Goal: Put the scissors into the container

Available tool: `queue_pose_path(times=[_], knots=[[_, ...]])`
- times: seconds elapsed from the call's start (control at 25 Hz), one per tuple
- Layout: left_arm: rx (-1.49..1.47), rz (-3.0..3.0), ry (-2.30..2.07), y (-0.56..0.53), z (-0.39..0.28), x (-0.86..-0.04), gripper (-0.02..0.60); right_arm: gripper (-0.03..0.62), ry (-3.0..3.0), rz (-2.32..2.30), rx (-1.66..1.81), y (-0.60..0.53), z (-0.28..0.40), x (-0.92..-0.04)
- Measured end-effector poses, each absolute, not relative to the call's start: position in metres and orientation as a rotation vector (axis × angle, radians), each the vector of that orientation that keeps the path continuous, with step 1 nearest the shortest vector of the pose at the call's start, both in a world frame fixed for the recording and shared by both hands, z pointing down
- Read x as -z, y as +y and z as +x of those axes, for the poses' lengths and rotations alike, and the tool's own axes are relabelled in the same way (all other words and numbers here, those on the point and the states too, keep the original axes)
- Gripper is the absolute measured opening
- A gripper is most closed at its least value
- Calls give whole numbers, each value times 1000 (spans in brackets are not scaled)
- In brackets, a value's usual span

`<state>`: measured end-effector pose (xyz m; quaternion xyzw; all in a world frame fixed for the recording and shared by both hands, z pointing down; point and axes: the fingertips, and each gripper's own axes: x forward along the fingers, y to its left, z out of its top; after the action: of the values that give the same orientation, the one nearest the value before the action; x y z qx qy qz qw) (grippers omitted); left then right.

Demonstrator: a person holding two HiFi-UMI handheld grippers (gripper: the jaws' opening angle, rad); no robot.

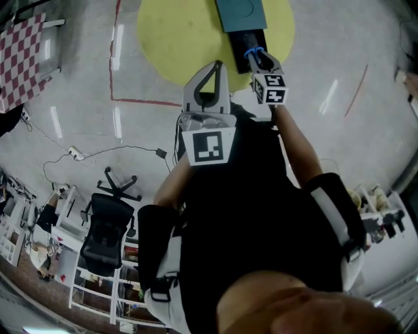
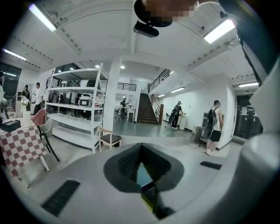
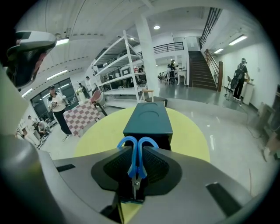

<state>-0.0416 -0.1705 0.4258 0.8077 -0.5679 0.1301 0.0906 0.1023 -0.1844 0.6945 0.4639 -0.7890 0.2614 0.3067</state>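
Observation:
The scissors (image 3: 137,158), with blue handles, are pinched between the jaws of my right gripper (image 3: 138,153), handles pointing away from me and blades toward the camera. Just beyond them the dark teal container (image 3: 148,119) lies on a round yellow table (image 3: 98,138), its black open end facing the gripper. In the head view the right gripper (image 1: 260,60) holds the scissors (image 1: 253,52) over that black end of the container (image 1: 240,13). My left gripper (image 1: 216,65) is raised nearer my body, jaws meeting at the tips with nothing between them (image 2: 142,168).
On the floor are a red tape line (image 1: 144,101), a cable with a power strip (image 1: 75,154) and an office chair (image 1: 104,235). A checkered table (image 1: 23,55) stands at the left, white shelving (image 2: 78,109) beyond it. Several people stand in the distance.

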Motion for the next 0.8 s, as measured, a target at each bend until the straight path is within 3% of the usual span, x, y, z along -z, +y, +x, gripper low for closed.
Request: queue_pose_path(times=[0.8], knots=[[-392, 2380, -1675, -193, -46, -433, -2, 78, -2012, 1202, -717, -211, 97, -727]])
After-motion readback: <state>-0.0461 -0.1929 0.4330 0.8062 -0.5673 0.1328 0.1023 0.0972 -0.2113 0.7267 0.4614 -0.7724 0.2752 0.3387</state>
